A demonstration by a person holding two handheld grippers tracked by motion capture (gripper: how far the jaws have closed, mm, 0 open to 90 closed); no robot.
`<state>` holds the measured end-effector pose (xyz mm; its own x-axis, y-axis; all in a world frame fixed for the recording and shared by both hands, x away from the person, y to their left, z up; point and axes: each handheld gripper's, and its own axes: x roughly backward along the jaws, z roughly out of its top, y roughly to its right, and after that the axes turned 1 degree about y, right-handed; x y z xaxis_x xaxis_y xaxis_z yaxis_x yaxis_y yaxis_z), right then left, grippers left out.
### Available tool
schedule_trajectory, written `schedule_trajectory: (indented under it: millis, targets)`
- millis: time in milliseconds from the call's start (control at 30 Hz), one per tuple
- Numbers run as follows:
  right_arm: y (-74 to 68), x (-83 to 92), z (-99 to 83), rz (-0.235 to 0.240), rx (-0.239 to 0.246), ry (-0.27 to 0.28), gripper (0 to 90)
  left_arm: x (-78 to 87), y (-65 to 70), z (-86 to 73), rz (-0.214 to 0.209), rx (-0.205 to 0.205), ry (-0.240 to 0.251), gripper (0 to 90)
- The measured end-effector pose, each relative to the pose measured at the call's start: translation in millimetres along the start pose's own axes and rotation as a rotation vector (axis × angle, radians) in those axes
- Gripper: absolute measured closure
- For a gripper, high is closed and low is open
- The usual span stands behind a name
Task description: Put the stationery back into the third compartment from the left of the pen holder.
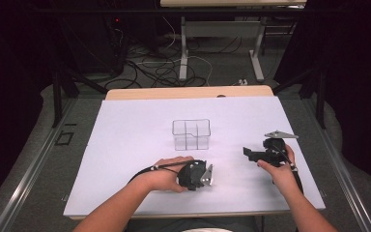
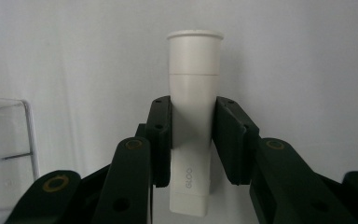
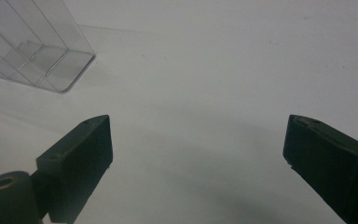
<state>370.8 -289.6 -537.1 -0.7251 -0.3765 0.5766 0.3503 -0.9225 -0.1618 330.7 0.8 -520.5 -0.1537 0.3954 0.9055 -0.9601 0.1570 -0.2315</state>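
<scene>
While the left tool (image 2: pixel 192 140) lies low on the white counter (image 1: pixel 125 145), it is clenched on a white plastic tube (image 2: pixel 193 116).
Its pads press the tube's flat body, the cap end pointing beyond the tips; a clear plastic divided box (image 1: pixel 191 134) stands just beyond. Off to its side, the right tool (image 3: pixel 198 154) hovers released, nothing between its pads.

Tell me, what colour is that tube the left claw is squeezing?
White, cap included: the tube shows best in the left gripper view.
</scene>
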Motion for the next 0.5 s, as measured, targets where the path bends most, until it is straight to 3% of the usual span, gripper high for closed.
schedule_trajectory:
  millis: [500]
  targets:
    - [1.0, -0.4, -0.5, -0.003, -0.002, 0.000, 7.8, 13.0, -18.9, -15.0, 0.017, 0.302, 0.119, 68.7]
